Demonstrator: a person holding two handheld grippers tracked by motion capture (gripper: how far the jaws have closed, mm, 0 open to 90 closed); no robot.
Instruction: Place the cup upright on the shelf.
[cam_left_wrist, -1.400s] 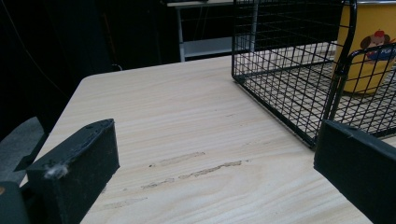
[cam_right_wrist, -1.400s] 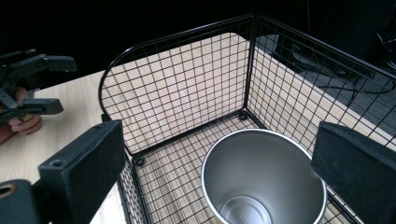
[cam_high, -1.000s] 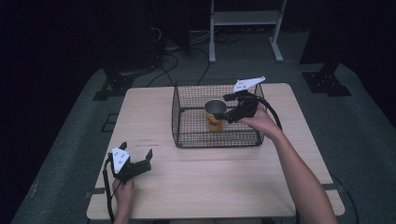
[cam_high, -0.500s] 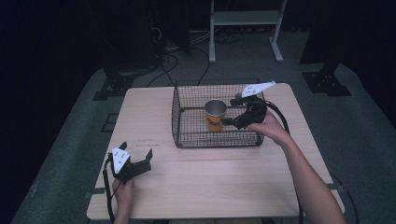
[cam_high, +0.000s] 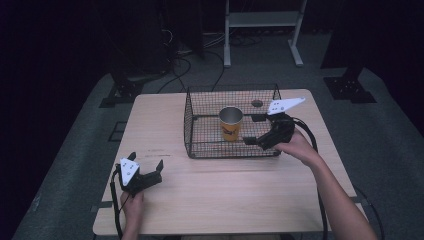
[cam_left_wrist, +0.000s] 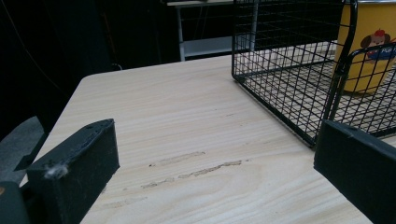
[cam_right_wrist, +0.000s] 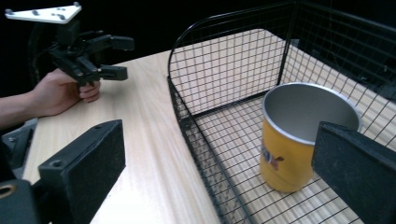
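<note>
A yellow cup (cam_high: 230, 125) with a metal inside stands upright in a black wire basket (cam_high: 189, 125) on a pale wooden table (cam_high: 240, 195). My right gripper (cam_high: 252, 130) hangs open over the basket's right part, jaws pointing left at the cup, a little apart from it. In the right gripper view the cup (cam_right_wrist: 303, 135) stands just inside the right jaw, untouched, with the right gripper (cam_right_wrist: 219, 172) open wide. My left gripper (cam_high: 146, 161) rests open near the table's front left, empty. The left gripper (cam_left_wrist: 215, 177) faces the basket (cam_left_wrist: 280, 70) and the cup (cam_left_wrist: 369, 46).
The basket takes up the table's far middle. Bare wood lies in front of it and to its left. A small dark round spot (cam_high: 257, 103) sits behind the basket. A metal stand (cam_high: 262, 20) and cables (cam_high: 187, 65) are on the floor beyond the table.
My right gripper has drawn back from the cup, to the right and toward the front of the basket. The cup stays upright in place. The left gripper has not moved.
</note>
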